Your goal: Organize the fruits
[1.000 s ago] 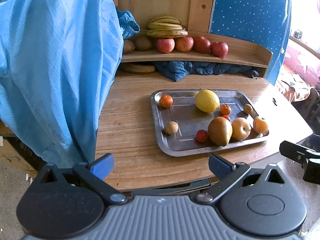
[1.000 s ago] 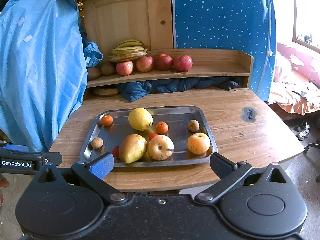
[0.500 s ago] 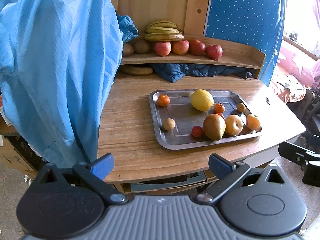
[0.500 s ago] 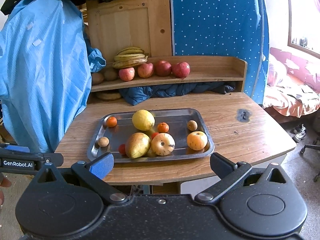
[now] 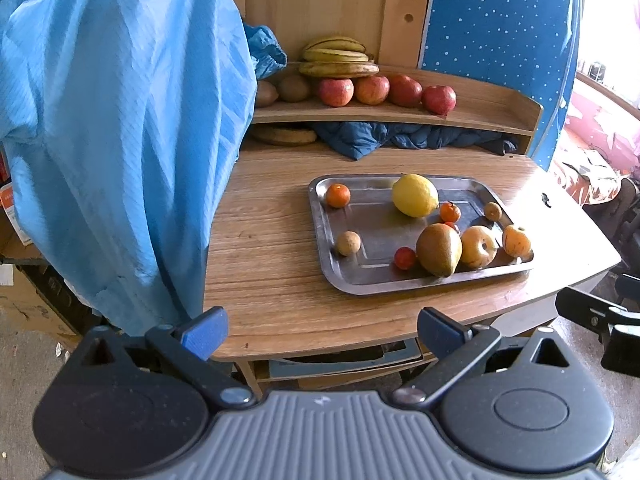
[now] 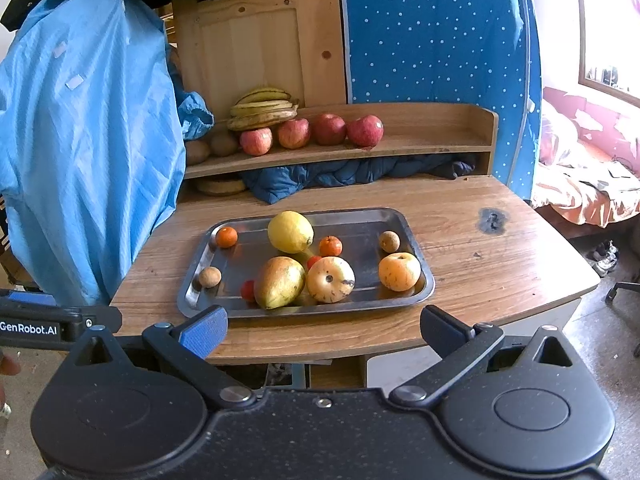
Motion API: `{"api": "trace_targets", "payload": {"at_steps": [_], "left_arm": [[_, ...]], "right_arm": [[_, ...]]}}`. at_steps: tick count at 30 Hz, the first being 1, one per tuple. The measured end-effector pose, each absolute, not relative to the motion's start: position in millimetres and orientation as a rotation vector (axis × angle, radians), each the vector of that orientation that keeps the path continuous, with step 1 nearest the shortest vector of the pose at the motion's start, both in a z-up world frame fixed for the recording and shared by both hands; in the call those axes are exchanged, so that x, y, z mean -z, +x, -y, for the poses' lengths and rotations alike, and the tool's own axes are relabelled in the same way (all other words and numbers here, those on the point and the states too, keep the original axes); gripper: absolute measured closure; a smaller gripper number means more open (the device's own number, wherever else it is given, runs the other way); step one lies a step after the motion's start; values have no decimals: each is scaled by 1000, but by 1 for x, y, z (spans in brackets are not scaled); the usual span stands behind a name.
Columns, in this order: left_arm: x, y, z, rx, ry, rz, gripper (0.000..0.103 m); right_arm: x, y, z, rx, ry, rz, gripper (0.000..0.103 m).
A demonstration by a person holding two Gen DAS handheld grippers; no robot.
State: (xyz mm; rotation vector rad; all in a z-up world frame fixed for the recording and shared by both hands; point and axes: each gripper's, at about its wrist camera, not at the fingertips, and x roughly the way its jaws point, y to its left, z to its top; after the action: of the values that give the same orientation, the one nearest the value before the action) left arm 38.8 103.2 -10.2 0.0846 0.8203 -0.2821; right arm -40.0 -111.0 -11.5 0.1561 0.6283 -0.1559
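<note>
A steel tray [image 6: 404, 222] lies on the wooden bench [image 6: 500, 264], ahead of both pairs of fingers and touching neither. It holds a big yellow lemon [image 6: 290, 231] toward the far side, a green-brown pear [image 6: 278, 282] nearest the right gripper [image 6: 323, 330], a blemished yellow apple [image 6: 330, 279] touching the pear, and a second, orange-tinted apple [image 6: 399, 271] ahead of the right-hand finger. Small tangerines [image 6: 226, 237], brown round fruits [image 6: 209, 277] and red ones lie between them. On the shelf [image 6: 432, 142] beyond stand four red apples [image 6: 330, 129] and bananas [image 6: 264, 110].

The left gripper [image 5: 322, 330] hangs spread wide and empty short of the bench edge; the right one likewise. Compared with a second ago, both cameras sit farther back, so the tray looks smaller and more of the bench edge shows; the fruits lie as before.
</note>
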Motion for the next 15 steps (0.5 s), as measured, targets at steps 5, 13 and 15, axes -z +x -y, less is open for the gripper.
{"api": "trace_targets", "payload": {"at_steps": [5, 13, 15], "left_arm": [[12, 40, -100, 285, 83, -825, 1], [13, 41, -94, 285, 88, -832, 1], [13, 41, -93, 284, 88, -834, 1]], "right_arm": [[12, -39, 113, 155, 153, -632, 1], [14, -39, 118, 162, 156, -640, 1], [14, -39, 119, 163, 157, -642, 1]]}}
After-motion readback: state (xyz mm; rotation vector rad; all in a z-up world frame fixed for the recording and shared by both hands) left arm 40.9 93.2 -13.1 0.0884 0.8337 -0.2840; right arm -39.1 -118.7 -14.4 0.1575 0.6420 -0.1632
